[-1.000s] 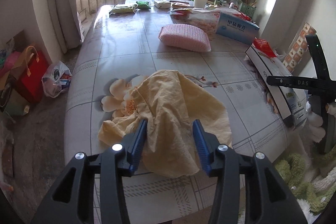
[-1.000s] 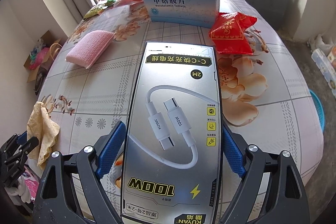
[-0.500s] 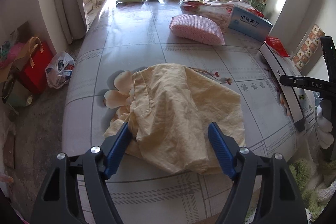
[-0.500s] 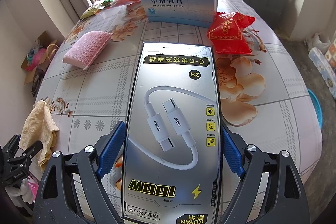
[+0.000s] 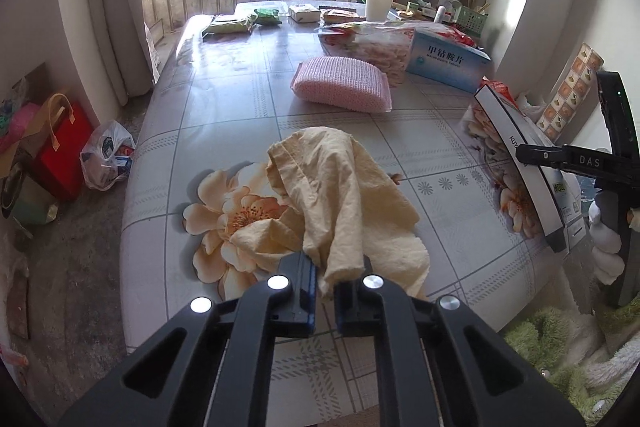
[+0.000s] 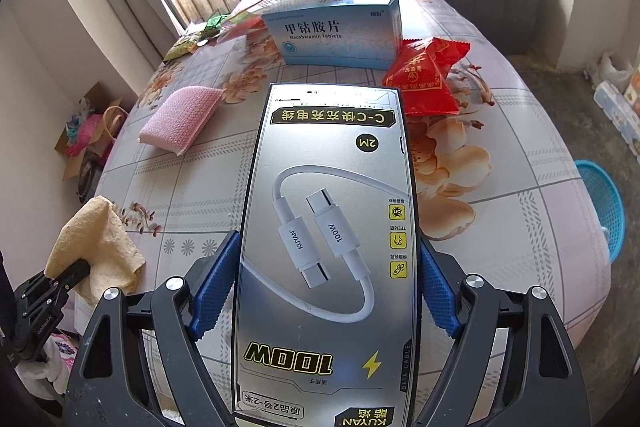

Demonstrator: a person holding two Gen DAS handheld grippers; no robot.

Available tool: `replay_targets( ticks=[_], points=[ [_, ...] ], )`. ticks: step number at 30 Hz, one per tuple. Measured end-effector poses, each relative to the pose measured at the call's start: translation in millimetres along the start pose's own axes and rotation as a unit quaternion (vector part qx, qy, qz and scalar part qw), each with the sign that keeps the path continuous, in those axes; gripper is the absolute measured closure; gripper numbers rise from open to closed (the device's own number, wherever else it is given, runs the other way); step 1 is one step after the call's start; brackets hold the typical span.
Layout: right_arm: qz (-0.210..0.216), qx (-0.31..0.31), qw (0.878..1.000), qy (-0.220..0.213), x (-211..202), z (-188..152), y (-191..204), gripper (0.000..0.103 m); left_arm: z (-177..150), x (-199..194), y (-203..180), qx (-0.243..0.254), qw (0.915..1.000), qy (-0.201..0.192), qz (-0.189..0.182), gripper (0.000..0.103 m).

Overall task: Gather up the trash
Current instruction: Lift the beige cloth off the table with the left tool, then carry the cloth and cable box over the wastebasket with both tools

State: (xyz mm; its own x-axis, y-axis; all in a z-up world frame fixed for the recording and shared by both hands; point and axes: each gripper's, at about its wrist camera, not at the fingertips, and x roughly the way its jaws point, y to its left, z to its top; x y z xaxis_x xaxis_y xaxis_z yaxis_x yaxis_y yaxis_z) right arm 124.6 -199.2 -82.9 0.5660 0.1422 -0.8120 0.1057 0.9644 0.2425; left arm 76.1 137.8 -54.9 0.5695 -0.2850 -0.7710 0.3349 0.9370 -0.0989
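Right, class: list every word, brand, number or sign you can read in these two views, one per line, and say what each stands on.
"Mecobalamin Tablets": blue medicine box, below large Chinese characters.
"100W", "2M", "KUYAN", "DATA CABLE", plus a lightning-bolt sign: silver cable box.
"KUYAN" and "100W" again: plugs pictured on that box.
"DAS": arm of the right gripper.
Red snack packet: print too blurred to read.
Small yellow icons and their captions on the cable box: too small.
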Motion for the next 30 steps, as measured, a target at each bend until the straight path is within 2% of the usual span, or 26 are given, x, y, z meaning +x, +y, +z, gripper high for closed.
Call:
replay_targets(
  ticks=[8,14,20,25,30],
  points=[
    [0.028,0.044,0.998,-0.032,-33,-1,-33,0.026,31,-26,-34,0.019,0.9974,-0.05,-0.048,0.097],
    [0.024,0.091,0.994,-0.051,-56,-6,-70,0.026,69,-25,-75,0.035,0.9891,-0.081,-0.118,0.097],
    [0.017,0.159,0.984,-0.079,-81,-19,-122,0.026,114,-8,-145,0.097,0.9742,-0.081,-0.187,0.097],
    [-0.006,0.221,0.971,-0.087,-95,-34,-172,0.026,140,9,-210,0.157,0.9582,-0.078,-0.226,0.097],
    [-0.034,0.266,0.959,-0.092,-106,-49,-213,0.026,155,34,-264,0.191,0.9449,-0.061,-0.259,0.097]
  ],
)
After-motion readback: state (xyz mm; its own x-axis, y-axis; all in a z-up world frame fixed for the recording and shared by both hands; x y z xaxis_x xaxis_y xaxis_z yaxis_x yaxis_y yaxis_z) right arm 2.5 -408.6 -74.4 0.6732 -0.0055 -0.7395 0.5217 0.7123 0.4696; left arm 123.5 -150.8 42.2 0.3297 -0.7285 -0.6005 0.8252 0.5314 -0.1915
